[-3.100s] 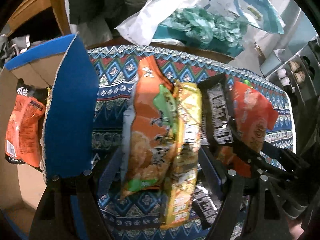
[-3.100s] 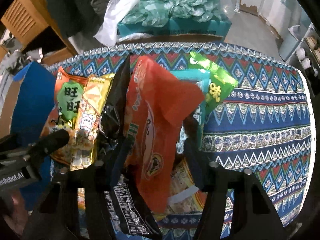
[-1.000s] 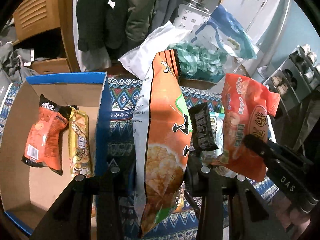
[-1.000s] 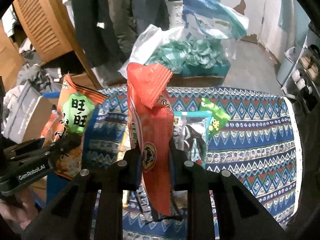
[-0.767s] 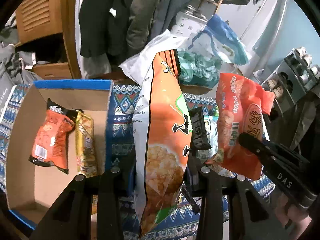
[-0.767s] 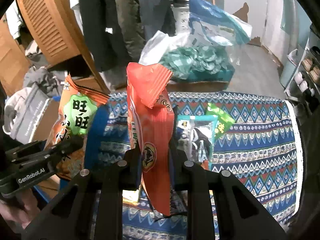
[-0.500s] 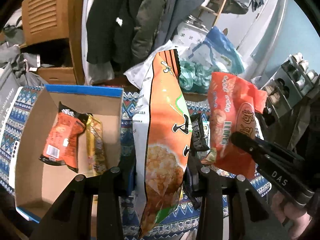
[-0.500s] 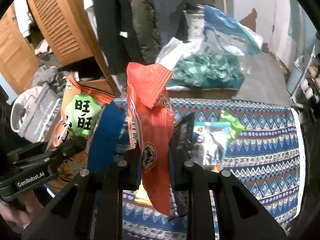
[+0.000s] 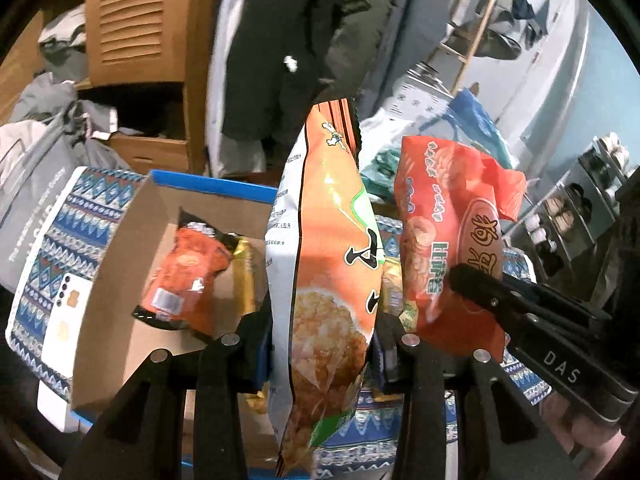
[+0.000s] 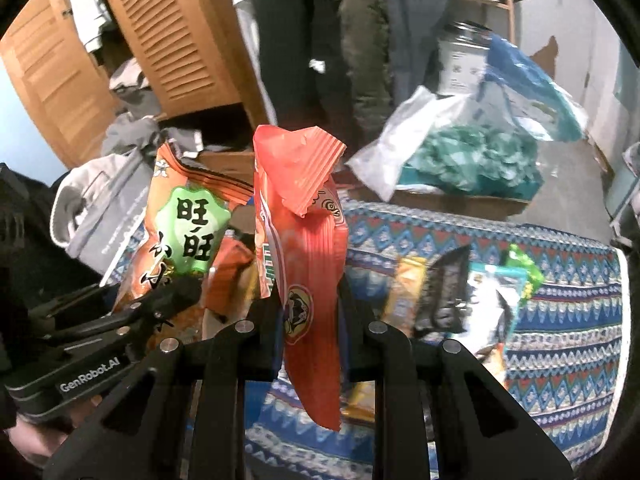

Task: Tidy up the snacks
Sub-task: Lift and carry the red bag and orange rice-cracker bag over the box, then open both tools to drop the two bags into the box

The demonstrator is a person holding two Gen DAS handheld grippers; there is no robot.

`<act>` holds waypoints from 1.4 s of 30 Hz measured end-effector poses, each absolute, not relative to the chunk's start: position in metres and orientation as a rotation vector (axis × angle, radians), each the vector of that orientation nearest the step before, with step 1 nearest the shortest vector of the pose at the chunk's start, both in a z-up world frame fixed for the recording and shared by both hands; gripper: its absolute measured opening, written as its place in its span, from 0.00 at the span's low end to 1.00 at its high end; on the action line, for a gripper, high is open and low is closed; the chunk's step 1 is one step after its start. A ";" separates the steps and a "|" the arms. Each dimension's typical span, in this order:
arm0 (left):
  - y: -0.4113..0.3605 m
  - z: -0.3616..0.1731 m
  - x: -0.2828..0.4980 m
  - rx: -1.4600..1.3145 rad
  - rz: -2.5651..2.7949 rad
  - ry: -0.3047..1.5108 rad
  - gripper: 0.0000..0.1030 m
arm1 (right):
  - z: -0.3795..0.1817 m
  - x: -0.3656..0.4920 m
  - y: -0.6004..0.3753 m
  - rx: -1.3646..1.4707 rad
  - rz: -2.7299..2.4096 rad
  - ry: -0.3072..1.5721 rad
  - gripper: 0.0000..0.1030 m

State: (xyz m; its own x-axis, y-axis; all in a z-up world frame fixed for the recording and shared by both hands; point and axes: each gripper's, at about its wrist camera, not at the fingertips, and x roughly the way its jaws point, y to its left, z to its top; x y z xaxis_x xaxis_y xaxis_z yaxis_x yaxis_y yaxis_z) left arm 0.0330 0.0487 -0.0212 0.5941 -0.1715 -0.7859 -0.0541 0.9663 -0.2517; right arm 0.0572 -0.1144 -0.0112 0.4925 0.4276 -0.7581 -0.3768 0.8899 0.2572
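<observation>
Snack bags gripped; box below, prob.

Louvered wooden doors seen upper left, ahead of tongs. Dark coats hung beside them. Patterned tablecloth spread below. Pale wall, shelving (contents blurred) seen far right.

Both views are dim and indoor-lit, with black vignetting curving round every corner and straight lines bowing toward the edges. Soft light falls from above, leaving a pale sheen on the orange snack bag and the red snack bag. The backgrounds in the upper halves are smeared with motion blur.
</observation>
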 end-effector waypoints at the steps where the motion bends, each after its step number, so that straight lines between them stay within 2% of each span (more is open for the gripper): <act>1: 0.055 -0.022 0.032 -0.264 -0.057 0.934 0.38 | -0.012 0.057 -0.110 0.058 0.496 0.940 0.20; 17: 0.137 -0.053 0.017 -0.345 0.103 0.963 0.38 | -0.031 0.052 -0.021 -0.025 0.606 1.017 0.20; 30: 0.159 -0.076 0.010 -0.390 0.154 1.030 0.39 | -0.051 0.050 0.010 -0.055 0.628 1.085 0.20; 32: 0.162 -0.077 0.009 -0.392 0.178 1.041 0.39 | -0.053 0.052 0.011 -0.054 0.616 1.096 0.25; 33: 0.164 -0.078 0.008 -0.395 0.192 1.044 0.42 | -0.054 0.052 0.011 -0.055 0.612 1.099 0.26; 37: 0.170 -0.075 0.005 -0.414 0.214 1.027 0.66 | -0.052 0.052 0.012 -0.054 0.607 1.094 0.33; 39: 0.170 -0.072 0.004 -0.416 0.221 1.018 0.69 | -0.049 0.052 0.011 -0.049 0.605 1.082 0.37; 42: 0.169 -0.070 0.004 -0.410 0.212 1.015 0.69 | -0.045 0.052 0.009 -0.051 0.595 1.067 0.38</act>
State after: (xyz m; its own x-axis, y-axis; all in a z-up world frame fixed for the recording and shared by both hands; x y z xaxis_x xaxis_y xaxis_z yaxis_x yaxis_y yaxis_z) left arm 0.0042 0.1691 -0.0702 0.5156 -0.0166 -0.8567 -0.3580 0.9042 -0.2330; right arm 0.0520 0.0087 -0.0446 0.3420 0.4335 -0.8337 -0.4819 0.8426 0.2404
